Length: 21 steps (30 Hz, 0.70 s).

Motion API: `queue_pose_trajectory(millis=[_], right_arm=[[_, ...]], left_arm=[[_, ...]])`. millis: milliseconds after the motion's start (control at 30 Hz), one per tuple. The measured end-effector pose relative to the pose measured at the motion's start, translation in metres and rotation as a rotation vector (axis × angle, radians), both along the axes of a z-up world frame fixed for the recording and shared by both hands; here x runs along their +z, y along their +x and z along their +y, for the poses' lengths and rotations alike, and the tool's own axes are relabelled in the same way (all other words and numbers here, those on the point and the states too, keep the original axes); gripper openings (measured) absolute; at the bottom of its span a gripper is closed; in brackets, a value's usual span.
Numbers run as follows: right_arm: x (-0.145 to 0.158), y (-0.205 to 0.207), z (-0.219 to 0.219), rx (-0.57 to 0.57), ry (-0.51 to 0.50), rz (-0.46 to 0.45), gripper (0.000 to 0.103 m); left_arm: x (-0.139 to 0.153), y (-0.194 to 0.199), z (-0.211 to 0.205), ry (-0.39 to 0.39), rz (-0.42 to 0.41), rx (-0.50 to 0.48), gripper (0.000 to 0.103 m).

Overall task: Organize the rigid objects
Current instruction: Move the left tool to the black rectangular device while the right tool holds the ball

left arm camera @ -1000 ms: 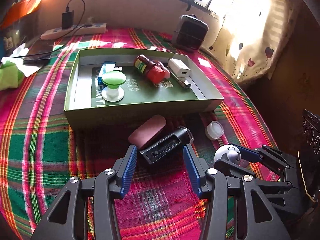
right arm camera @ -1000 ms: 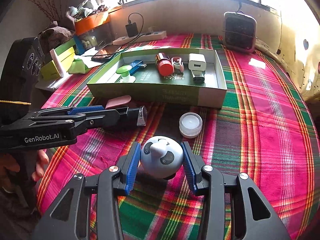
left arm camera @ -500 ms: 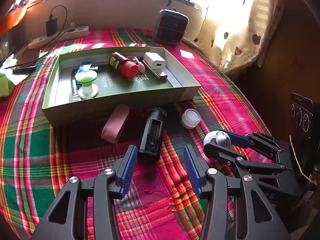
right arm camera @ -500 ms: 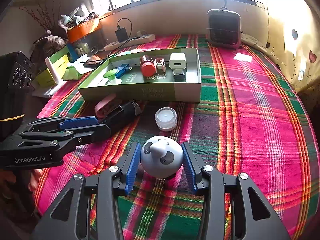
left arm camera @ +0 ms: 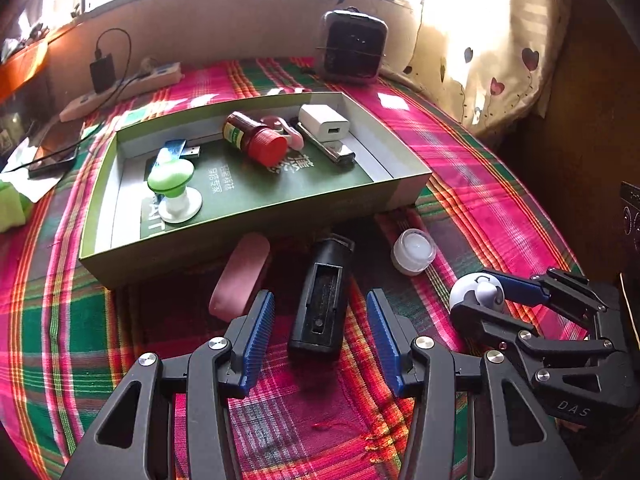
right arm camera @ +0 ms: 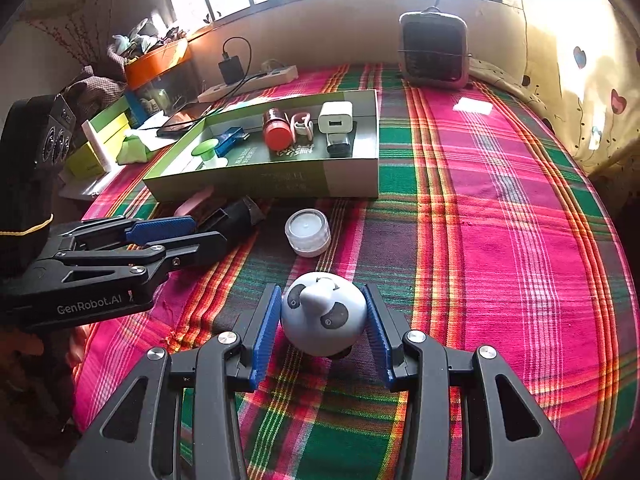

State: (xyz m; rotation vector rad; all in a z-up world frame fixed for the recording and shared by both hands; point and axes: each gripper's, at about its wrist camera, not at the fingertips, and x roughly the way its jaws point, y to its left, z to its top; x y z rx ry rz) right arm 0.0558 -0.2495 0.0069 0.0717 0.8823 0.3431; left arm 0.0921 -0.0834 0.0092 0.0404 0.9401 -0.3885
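My left gripper (left arm camera: 319,296) hangs open over the plaid cloth. A black oblong device (left arm camera: 322,300) lies lengthwise between its fingers, which stand apart from it. A pink case (left arm camera: 240,276) lies just left of it, and a small white jar (left arm camera: 414,250) to the right. My right gripper (right arm camera: 322,292) is shut on a white panda-faced ball (right arm camera: 324,316), low over the cloth. The green box (left arm camera: 240,240) behind holds a green-topped knob (left arm camera: 172,184), a red-capped bottle (left arm camera: 256,138), a white charger (left arm camera: 324,120) and a blue USB stick (left arm camera: 176,150).
A small square fan (right arm camera: 434,50) stands at the back of the table, a power strip (right arm camera: 252,80) with a plugged charger to its left. Boxes and a phone (right arm camera: 176,122) crowd the left side. A curtain (left arm camera: 500,60) hangs at the right edge.
My left gripper has shifted and rolled, so the black device now lies straight between its open fingers instead of slanting ahead of them. The right gripper keeps its hold on the panda ball.
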Motion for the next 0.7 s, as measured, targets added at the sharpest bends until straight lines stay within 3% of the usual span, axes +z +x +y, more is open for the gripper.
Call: queue_pose_trajectory(millis=[500,700], right_arm=[[-0.0018,0.0064,0.0002,0.0,-0.004,0.012,0.043],[-0.002,0.0069,0.0005,-0.001,-0.005,0.012,0.043]], left_arm=[[-0.0033,0.0094,-0.0067,0.018,-0.02,-0.003,0.046],[-0.0033,0.0096,-0.0058,0.029,-0.025,0.01,0.037]])
